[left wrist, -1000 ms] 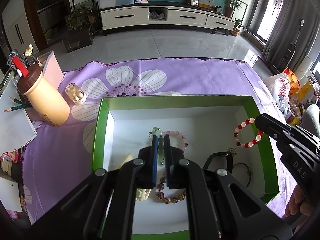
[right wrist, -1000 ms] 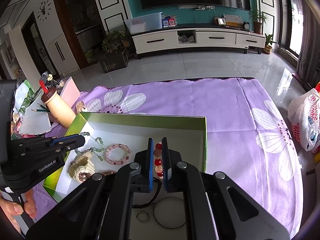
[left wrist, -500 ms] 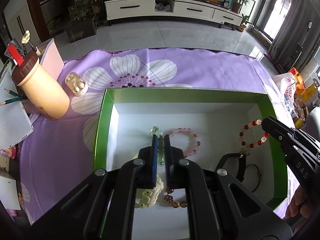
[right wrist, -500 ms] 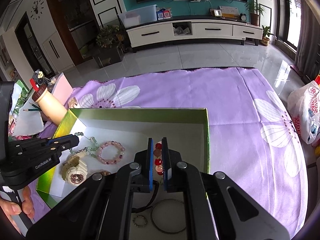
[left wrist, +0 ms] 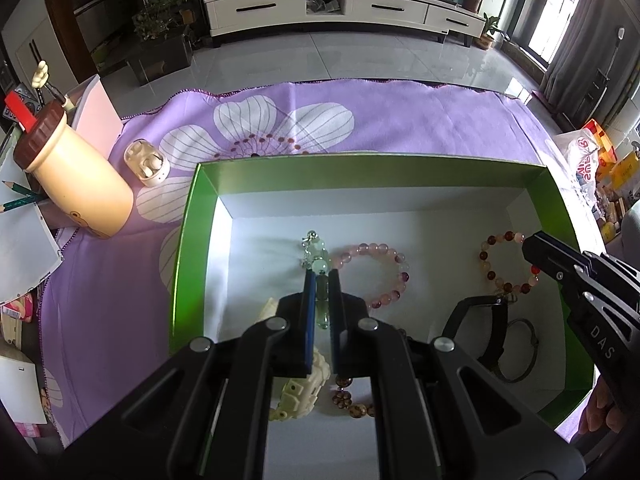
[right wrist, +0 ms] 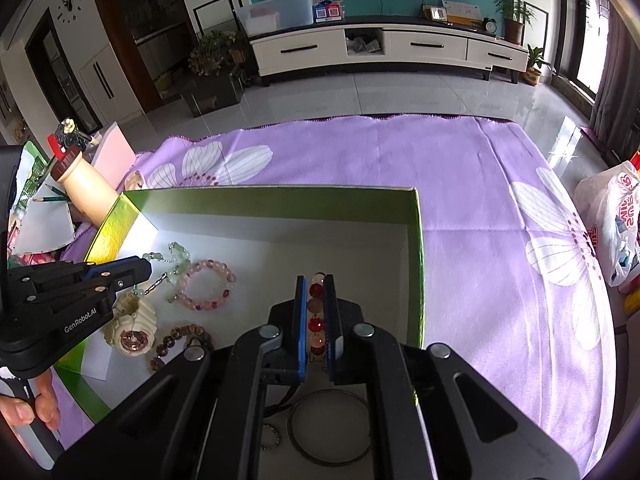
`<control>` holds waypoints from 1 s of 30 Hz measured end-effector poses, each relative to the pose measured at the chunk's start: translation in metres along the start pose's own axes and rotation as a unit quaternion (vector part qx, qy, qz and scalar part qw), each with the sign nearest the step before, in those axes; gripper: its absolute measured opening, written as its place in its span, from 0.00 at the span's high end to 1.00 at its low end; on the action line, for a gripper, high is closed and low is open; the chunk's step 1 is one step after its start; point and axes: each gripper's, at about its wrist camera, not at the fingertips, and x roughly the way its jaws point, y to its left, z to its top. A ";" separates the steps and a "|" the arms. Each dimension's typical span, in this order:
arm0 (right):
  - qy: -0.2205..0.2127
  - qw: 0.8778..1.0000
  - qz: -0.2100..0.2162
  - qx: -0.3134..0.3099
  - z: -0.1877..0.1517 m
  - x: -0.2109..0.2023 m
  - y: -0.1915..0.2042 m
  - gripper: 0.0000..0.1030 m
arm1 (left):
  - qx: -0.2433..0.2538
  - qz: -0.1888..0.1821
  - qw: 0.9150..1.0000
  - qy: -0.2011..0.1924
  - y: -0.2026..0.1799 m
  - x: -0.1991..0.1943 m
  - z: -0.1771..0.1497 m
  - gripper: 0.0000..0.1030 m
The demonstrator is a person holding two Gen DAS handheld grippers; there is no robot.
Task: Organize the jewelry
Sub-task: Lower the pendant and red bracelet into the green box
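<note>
A green box (left wrist: pixel 188 240) with a white floor lies on the purple cloth. My left gripper (left wrist: pixel 321 276) is shut on a pale green bead chain (left wrist: pixel 316 250) that hangs low over the box floor. Beside it lies a pink bead bracelet (left wrist: pixel 372 272). My right gripper (right wrist: pixel 315 280) is shut on a red and white bead bracelet (right wrist: pixel 315 308), which dangles inside the box near its right wall. In the right wrist view, the left gripper (right wrist: pixel 144 268) sits above a cream watch (right wrist: pixel 132 328) with the green bead chain (right wrist: pixel 176 260) trailing from it.
Also in the box are a brown bead bracelet (right wrist: pixel 180 340), a silver bangle (right wrist: pixel 332 424), a small bead ring (right wrist: pixel 272 436) and a black band (left wrist: pixel 480 320). A cream pen holder (left wrist: pixel 76 184) and an earbud case (left wrist: pixel 146 162) stand left of the box. A plastic bag (right wrist: pixel 616 216) sits at the right.
Both grippers have sunk toward the box floor with their pieces still held. The box and its jewelry look closer in both views.
</note>
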 end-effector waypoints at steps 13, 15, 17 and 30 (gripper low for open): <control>0.020 1.000 -0.014 -0.014 -0.005 0.005 0.001 0.93 | 0.008 0.009 1.000 0.010 -0.002 0.007 -0.004 0.95; 0.021 1.000 -0.016 -0.016 -0.005 0.005 0.001 0.93 | 0.008 0.012 1.000 0.012 -0.002 0.008 -0.004 0.95; 0.022 0.999 -0.017 -0.017 -0.004 0.005 0.001 0.93 | 0.008 0.012 1.000 0.014 -0.001 0.008 -0.004 0.95; 0.029 0.999 -0.020 -0.026 -0.004 0.005 0.005 0.93 | 0.017 0.022 0.999 0.017 0.000 0.010 -0.005 0.94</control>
